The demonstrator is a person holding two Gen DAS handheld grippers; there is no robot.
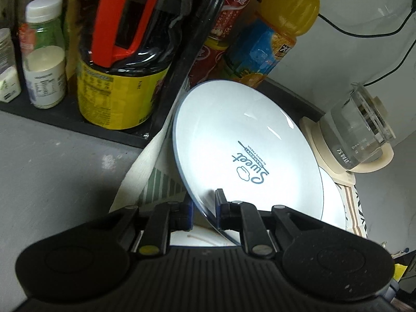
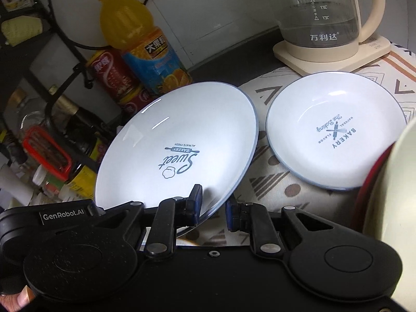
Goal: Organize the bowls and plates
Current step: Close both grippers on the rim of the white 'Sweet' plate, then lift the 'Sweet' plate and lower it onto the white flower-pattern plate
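Observation:
A white blue-rimmed plate printed "Sweet" (image 1: 241, 140) (image 2: 179, 140) hangs tilted above the patterned cloth (image 2: 267, 189). My left gripper (image 1: 205, 208) is shut on its near rim, one pad on each face. In the right wrist view my right gripper (image 2: 213, 208) also clamps the near rim of this plate. A second white plate printed "Bakery" (image 2: 335, 135) lies flat on the cloth to the right, and its edge (image 1: 332, 208) shows behind the held plate. Part of another white dish (image 1: 197, 236) shows under the left gripper.
A glass kettle (image 2: 325, 13) on its cream base stands at the back right. An orange juice bottle (image 2: 140, 33), red cans (image 2: 111, 78) and a dark sauce bottle (image 1: 124, 78) crowd the black rack at left. A cream and red bowl (image 2: 390, 208) fills the right edge.

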